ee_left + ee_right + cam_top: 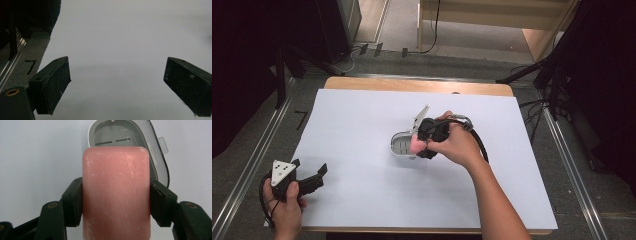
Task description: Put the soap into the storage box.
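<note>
A pink soap bar (116,192) is clamped between the black jaws of my right gripper (116,202). In the high view the right gripper (422,145) holds the pink soap bar (417,145) just over the right end of a grey soap case (402,145) whose lid stands open. The grey soap case (120,137) lies straight ahead of the bar in the right gripper view, its slotted floor bare. My left gripper (309,170) rests at the table's front left corner, jaws wide apart, nothing between them. In its own view the left gripper (117,87) faces plain white sheet.
A white sheet (362,190) covers most of the wooden table (417,85). Metal rails run along both sides of the table, and cables and dark stands lie on the floor beyond the far edge.
</note>
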Available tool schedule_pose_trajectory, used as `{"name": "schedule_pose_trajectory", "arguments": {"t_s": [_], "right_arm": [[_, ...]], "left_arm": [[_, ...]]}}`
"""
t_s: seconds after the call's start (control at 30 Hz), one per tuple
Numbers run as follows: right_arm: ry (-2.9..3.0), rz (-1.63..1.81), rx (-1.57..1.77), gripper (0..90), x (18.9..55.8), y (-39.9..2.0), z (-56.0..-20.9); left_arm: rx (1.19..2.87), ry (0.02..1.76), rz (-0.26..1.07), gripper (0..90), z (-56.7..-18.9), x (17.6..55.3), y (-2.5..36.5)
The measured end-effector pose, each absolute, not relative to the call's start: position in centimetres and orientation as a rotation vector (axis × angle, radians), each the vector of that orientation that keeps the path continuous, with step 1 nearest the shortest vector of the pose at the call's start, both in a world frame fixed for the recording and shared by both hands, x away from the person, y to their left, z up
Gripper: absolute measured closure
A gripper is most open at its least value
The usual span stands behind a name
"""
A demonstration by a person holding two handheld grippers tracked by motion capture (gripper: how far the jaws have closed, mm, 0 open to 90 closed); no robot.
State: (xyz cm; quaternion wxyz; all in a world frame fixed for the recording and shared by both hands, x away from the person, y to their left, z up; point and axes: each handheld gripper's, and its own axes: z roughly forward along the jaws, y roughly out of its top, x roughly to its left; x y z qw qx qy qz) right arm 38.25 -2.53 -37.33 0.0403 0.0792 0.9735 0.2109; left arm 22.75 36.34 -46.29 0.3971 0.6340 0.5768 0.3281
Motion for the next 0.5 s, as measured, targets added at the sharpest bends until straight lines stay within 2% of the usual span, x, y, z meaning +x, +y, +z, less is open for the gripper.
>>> {"name": "schedule_pose_trajectory", "arguments": {"t_s": [0.5], "right_arm": [[2.999, 0.637, 0.193, 38.6, 39.3, -0.8, -37.5]], "left_arm": [[1.607, 1.460, 0.829, 7.6, -46.3, 22.7, 36.4]]}}
